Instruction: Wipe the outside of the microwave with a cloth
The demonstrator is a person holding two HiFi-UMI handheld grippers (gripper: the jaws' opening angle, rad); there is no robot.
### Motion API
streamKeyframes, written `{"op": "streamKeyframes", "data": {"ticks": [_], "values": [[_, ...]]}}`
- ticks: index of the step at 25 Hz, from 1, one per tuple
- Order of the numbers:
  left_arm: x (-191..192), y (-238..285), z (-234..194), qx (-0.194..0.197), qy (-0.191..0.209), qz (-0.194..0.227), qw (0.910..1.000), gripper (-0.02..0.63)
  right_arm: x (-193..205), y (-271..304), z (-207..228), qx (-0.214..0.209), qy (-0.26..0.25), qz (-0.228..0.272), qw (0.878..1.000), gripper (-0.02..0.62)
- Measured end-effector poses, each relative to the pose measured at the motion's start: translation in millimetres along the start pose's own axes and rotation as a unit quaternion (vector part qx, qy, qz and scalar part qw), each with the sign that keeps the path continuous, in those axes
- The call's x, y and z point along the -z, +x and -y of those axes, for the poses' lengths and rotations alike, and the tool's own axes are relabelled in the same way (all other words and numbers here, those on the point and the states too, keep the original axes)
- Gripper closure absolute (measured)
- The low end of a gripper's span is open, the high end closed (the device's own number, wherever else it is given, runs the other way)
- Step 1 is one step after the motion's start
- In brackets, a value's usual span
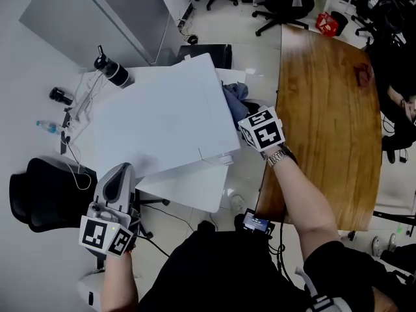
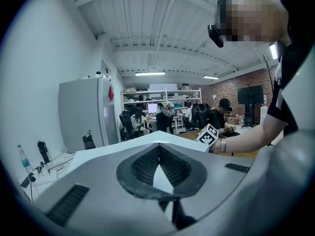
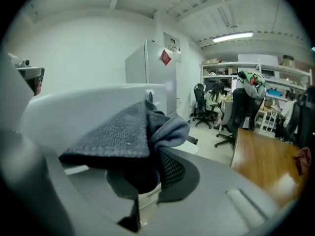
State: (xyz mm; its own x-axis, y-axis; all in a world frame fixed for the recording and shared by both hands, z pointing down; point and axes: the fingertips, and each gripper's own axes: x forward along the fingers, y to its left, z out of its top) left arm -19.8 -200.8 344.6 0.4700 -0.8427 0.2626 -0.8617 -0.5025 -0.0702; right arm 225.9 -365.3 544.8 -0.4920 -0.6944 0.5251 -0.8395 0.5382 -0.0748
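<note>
Nearest us, the left gripper (image 1: pixel 122 171) has its fingers shut on nothing and sits just beside the near left corner of the microwave (image 1: pixel 162 119); we cannot tell whether it touches. So nothing clearly braces the box, and we judge that a hard push from the right could slide it across the desk (image 1: pixel 188 188) toward the bottle (image 1: pixel 114 71) and cables (image 1: pixel 81 106) at the far left.

Further out, the right gripper (image 3: pixel 150 166) has its 2 fingers clamped on the grey cloth (image 3: pixel 128 132), which is at the microwave's right side, against it or just short of it. Only 1 bunched fold looks pinched, and a loose flap drapes over the fingers. Rubbing could drag the cloth out of the grip, or let a bare finger scrape the white wall.

The left forearm comes up from the low left, its gripper pointing ahead and almost level, marker cube toward us. The right arm stretches forward along the edge of the wooden desk (image 1: pixel 325 109), watch (image 1: pixel 278 157) on the wrist, gripper tilted downward with its cube facing up
</note>
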Motion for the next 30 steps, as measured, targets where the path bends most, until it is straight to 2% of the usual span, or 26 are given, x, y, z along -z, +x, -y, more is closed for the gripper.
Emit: {"op": "streamKeyframes", "data": {"ticks": [12, 30], "values": [[-3, -5, 9, -0.012, 0.015, -0.011, 0.9997, 0.601, 47, 37, 8, -0.009, 0.018, -0.034, 0.999, 0.577], [11, -27, 4, -0.043, 0.007, -0.024, 0.9988, 0.601, 99, 64, 18, 0.003, 0.01, -0.11, 0.994, 0.577]]}}
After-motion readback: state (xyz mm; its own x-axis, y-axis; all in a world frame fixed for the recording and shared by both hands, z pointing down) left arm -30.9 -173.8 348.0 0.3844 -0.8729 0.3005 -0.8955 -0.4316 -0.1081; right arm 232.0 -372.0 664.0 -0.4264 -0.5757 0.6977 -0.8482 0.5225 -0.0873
